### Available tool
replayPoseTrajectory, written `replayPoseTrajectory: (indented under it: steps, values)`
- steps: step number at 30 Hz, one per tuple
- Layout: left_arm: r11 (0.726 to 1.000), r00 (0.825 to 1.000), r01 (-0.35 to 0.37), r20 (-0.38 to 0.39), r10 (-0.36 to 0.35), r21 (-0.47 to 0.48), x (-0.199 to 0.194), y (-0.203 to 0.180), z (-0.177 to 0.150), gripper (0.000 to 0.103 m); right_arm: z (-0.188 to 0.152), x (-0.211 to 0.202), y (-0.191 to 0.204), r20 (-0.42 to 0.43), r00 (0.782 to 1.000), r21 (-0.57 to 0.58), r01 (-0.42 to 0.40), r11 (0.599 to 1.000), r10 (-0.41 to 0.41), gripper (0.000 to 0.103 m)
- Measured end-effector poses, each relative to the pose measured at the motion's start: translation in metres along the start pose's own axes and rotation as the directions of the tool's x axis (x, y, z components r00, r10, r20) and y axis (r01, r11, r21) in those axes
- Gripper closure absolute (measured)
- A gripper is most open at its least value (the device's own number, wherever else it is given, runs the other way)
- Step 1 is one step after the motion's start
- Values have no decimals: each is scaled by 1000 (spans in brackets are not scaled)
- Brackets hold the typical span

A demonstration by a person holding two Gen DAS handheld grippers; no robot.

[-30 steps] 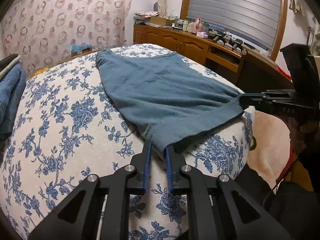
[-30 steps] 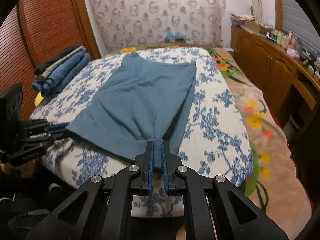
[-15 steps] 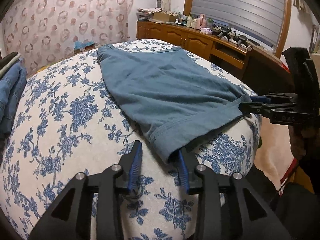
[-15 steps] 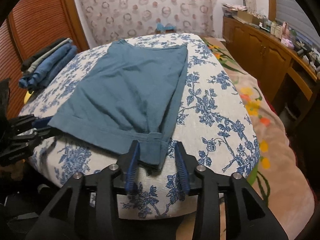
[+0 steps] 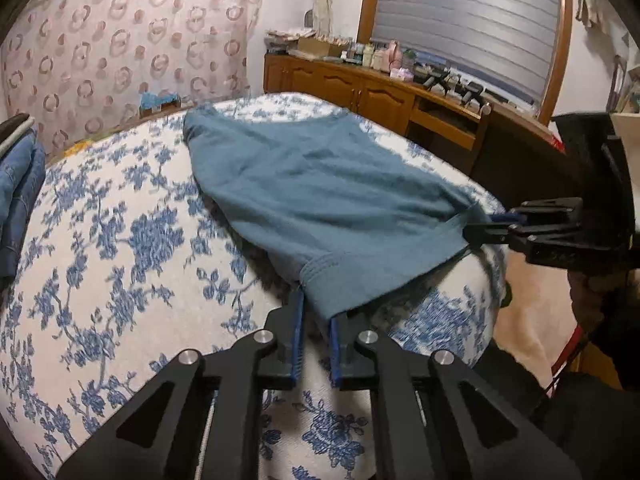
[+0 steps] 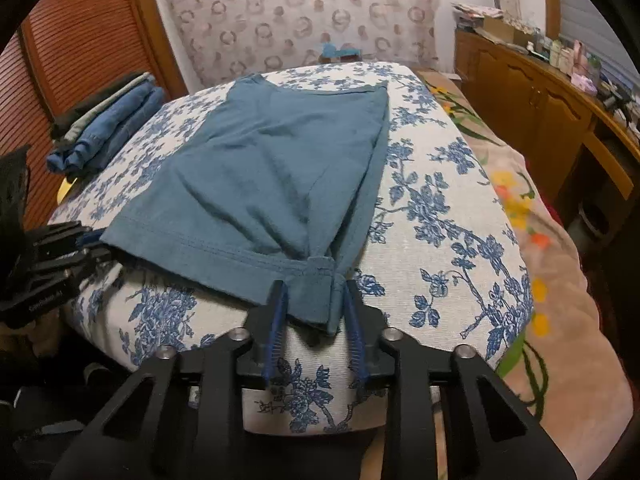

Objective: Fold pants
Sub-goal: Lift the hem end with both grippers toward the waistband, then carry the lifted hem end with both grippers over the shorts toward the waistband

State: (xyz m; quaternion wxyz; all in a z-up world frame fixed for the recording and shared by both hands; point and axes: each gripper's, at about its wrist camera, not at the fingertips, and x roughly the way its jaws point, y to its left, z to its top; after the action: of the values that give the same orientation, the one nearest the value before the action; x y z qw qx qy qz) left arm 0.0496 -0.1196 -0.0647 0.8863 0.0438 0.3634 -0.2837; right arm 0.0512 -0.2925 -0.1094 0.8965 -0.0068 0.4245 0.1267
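Teal-blue pants (image 5: pixel 320 196) lie flat on the floral bed (image 5: pixel 120 260), hem toward me; they also show in the right wrist view (image 6: pixel 272 168). My left gripper (image 5: pixel 316 312) has narrowed around the hem's left corner, the cloth hanging between the pads with a small gap. It appears at the left of the right wrist view (image 6: pixel 86 246). My right gripper (image 6: pixel 314 300) is open, its pads either side of the hem's right corner without pinching. In the left wrist view the right gripper (image 5: pixel 486 226) sits at that corner.
A stack of folded jeans (image 6: pixel 104 128) lies at the bed's left side. A wooden cabinet (image 6: pixel 532 104) with clutter on top runs along the right. A peach floral blanket (image 6: pixel 552 280) covers the area right of the bed. A patterned curtain (image 6: pixel 304 12) hangs behind.
Both grippers let go of the hem corners a second ago and opened. Since then the left jaws have closed in again around the hem corner; the right stays open.
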Motion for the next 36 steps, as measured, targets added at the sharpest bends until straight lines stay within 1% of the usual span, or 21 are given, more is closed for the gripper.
replayPoseTrajectory:
  steps: [2,4,7,12,15,16,19,22,26,29,31,33,36]
  values:
    - [1000,1000,2,14,-2,5,-4,-1,5,97,1,-2,4,8,1000,-13,-5,1000,5,95]
    - [1000,999,0,38,-1,11,-12,-3,12,98,1,-3,6,16,1000,-25,0,1000,1,96]
    - [1000,998,-7,70,5,21,-23,-4,23,99,6,-10,6,52,998,-20,-24,1000,25,97]
    - [999,990,-21,143,16,29,-48,0,50,100,27,-33,9,129,991,-36,-41,999,45,97]
    - [999,982,-32,185,23,42,-65,3,68,101,44,-52,13,188,980,-53,-58,997,67,97]
    - [997,980,-48,196,35,58,-72,3,76,101,51,-58,14,208,976,-60,-58,996,70,97]
    - [996,969,-63,241,44,70,-91,6,93,101,72,-77,21,267,961,-91,-55,994,77,97]
    - [993,954,-90,295,63,78,-114,10,109,101,96,-96,35,332,940,-147,-23,989,72,97]
    - [990,931,-118,354,85,72,-143,17,125,101,118,-114,45,381,919,-178,-30,984,97,97]
    - [984,912,-163,392,125,67,-166,25,134,101,136,-129,56,423,897,-202,-48,978,131,97]
    - [984,908,-170,397,134,58,-172,31,135,101,143,-136,65,442,884,-224,-56,973,152,97]
    - [981,908,-187,391,152,54,-171,40,130,101,148,-134,74,443,879,-246,-70,967,176,97]
    - [983,922,-183,353,162,27,-152,61,119,101,147,-116,78,407,891,-262,-97,960,201,97]
